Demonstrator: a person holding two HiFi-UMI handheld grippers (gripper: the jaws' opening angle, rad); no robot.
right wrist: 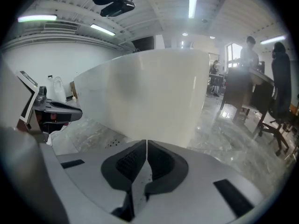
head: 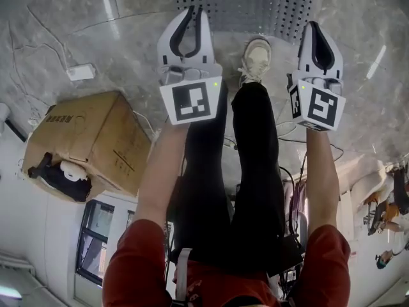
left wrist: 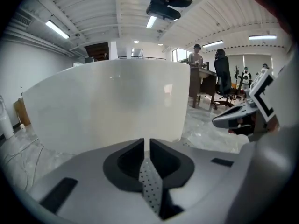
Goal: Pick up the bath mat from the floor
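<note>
Head view is showing the bath mat (head: 246,5), a grey sheet dotted with rows of small holes, lying flat on the floor (head: 115,37) at the top of the frame, just ahead of the person's pale shoe (head: 257,59). The left claw (head: 195,9) is hanging over the mat's left edge and the right claw (head: 313,24) over its right edge. Both are pointing forward, each carrying its cube of square markers. Left gripper view and right gripper view are each showing the jaws clenched, tip against tip, with nothing pinched between the pads. Only a strip of the dotted mat is showing through the gap lower down in the left one. Straight ahead of both claws a large white curved panel (left wrist: 112,101) is filling most of the sight. The floor is gleaming grey marble. A white block (head: 81,72) with thin cables is lying on it to the left, near an open cardboard box (head: 89,142). The person is standing in black trousers (head: 255,171) and red sleeves (head: 137,261). Beyond the panel, people are standing by a desk with a dark office chair (left wrist: 223,83) under long ceiling lights.
</note>
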